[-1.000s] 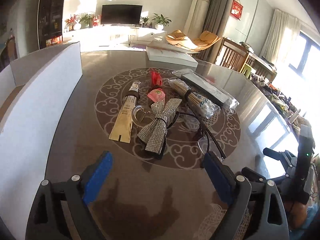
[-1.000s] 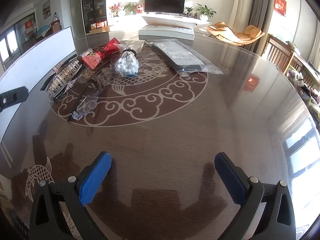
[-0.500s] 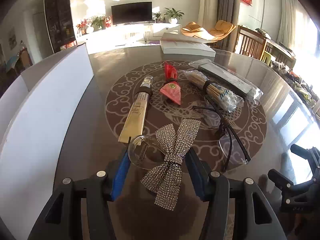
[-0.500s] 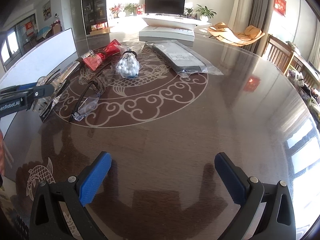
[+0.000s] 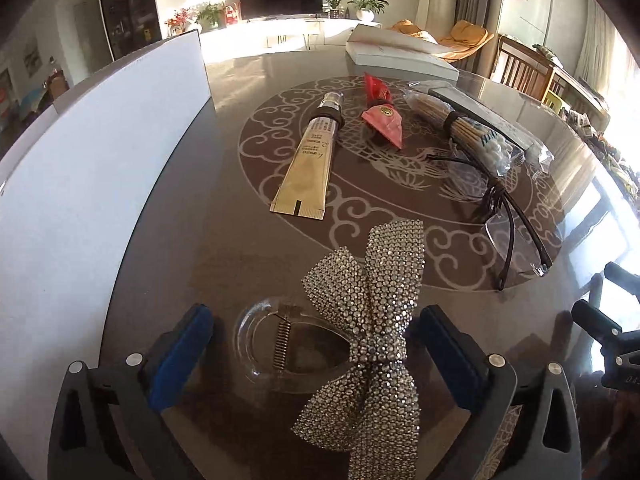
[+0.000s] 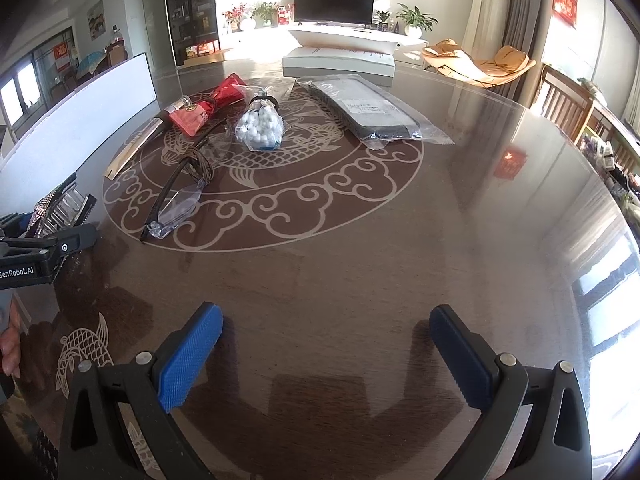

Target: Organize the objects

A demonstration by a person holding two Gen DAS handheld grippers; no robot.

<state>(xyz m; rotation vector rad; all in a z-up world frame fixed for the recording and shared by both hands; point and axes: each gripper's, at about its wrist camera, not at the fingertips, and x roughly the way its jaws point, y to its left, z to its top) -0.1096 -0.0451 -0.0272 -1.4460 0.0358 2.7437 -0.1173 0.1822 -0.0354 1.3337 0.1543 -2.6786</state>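
Rhinestone-covered bow hair clip [image 5: 372, 344]: lies on the dark patterned table [image 5: 224, 240] between the blue pads of the left gripper [image 5: 316, 354]; neither pad touches it. Lower tails of the bow run out of the bottom of the left wrist view; its clear plastic claw and spring show through glare only. From the right wrist view just a sliver of the clip [image 6: 60, 208] shows, half masked by the left gripper's black body [image 6: 36, 252].

Left gripper: released, jaws wide. They have just been opening, after pinching in around the clip half a second ago; the clip sits between them, ungrasped. Since a second ago the clip has come from the medallion centre to the near table edge.

Right gripper [image 6: 324, 356]: jaws spread, nothing between them, bare table beneath; unchanged from the earlier frames.

Gold tube [image 5: 308, 164], pink-and-red pouch [image 5: 384, 120], bundle of cotton swabs [image 5: 476, 136] in clear wrap, safety glasses [image 5: 512, 232]: on the medallion, positions unchanged. Glasses' lens hard to separate from reflections.

Flat packet in clear bag [image 6: 368, 112]: beyond the swabs; label print unreadable.

White board [image 5: 80, 184]: stands along the table's left side, cut off by the frame.

Fingertips [image 6: 10, 344]: at the far left edge of the right wrist view, mostly cut off.
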